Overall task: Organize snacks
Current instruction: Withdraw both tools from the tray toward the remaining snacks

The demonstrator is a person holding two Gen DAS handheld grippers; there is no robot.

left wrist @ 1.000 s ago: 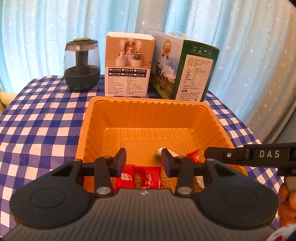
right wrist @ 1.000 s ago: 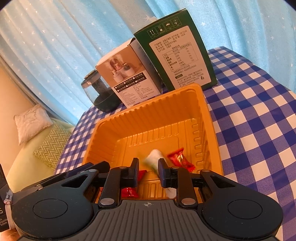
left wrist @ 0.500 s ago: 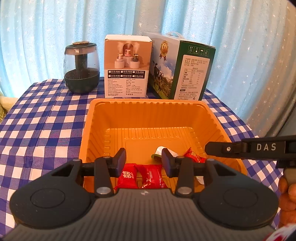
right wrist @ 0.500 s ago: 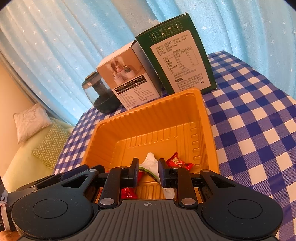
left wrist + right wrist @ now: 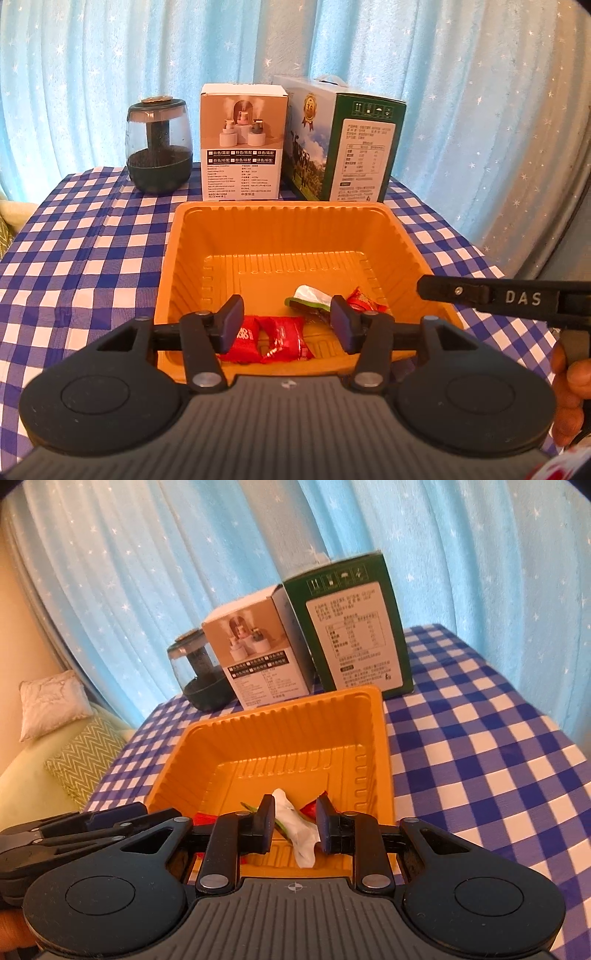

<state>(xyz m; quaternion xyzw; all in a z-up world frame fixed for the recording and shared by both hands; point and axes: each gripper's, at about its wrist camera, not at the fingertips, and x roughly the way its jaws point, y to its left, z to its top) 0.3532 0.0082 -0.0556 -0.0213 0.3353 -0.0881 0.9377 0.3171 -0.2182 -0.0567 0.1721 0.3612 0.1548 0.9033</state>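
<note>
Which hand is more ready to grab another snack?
Probably the left. The left gripper has jaws that have just been opening and stand apart with nothing gripped, over the red snack packets in the orange tray. The right gripper has its jaws shut, so it would have to open first.

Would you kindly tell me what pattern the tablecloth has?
The tablecloth is a blue-and-white check, seen best in the left wrist view.

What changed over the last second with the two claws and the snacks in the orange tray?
The left claw has just been opening, nothing held between its jaws, and both claws backed away slightly. The right claw stayed shut. The red snacks, white packet and orange tray stayed put.
</note>
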